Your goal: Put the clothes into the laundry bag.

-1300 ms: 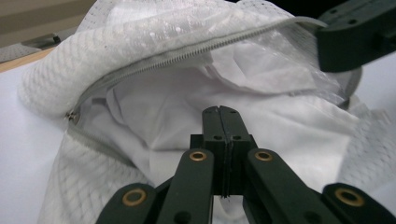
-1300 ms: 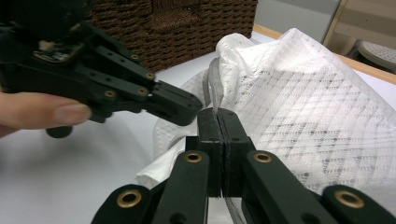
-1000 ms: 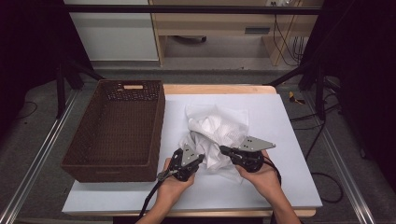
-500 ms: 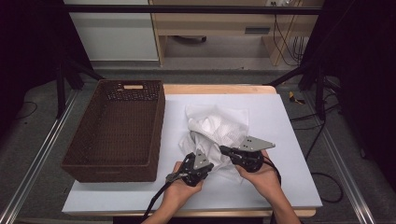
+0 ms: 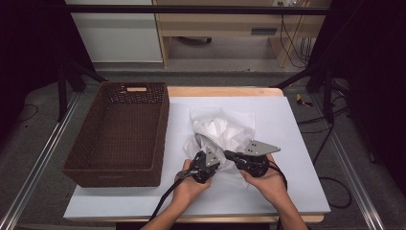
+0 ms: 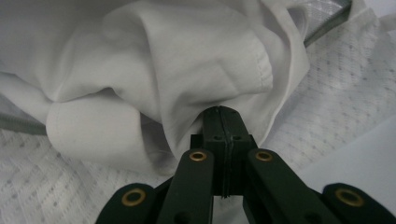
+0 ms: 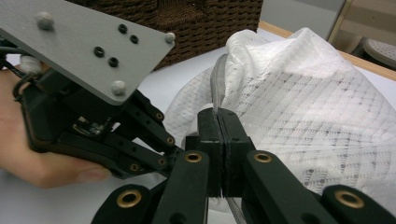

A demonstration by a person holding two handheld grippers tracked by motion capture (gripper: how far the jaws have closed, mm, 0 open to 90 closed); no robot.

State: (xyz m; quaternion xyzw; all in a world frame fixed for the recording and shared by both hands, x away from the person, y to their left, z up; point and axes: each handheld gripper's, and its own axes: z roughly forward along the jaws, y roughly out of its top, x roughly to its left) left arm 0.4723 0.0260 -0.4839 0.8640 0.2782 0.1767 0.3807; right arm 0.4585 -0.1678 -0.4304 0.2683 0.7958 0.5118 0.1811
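A crumpled white garment (image 5: 222, 129) lies on the table's middle, with mesh-patterned panels and a grey hem. In the left gripper view my left gripper (image 6: 221, 112) is shut, its tips buried in a smooth white fold (image 6: 154, 70) that bunches round them. My right gripper (image 7: 218, 114) is shut on the garment's grey hem (image 7: 215, 84), which runs between its pads. In the high view the left gripper (image 5: 214, 158) and right gripper (image 5: 229, 155) meet at the garment's near edge, tips almost touching. The left gripper's grey plate (image 7: 88, 46) looms close in the right gripper view.
A deep brown wicker basket (image 5: 165, 129) stands on the table's left side, with no contents showing; its wall (image 7: 196, 18) appears behind the garment. The pale table top (image 5: 292, 143) has bare room right of the garment. Dark stands and cables flank the table.
My left gripper has slid right, toward the right gripper, and now sits close beside it at the garment's near edge. The right gripper has stayed put.
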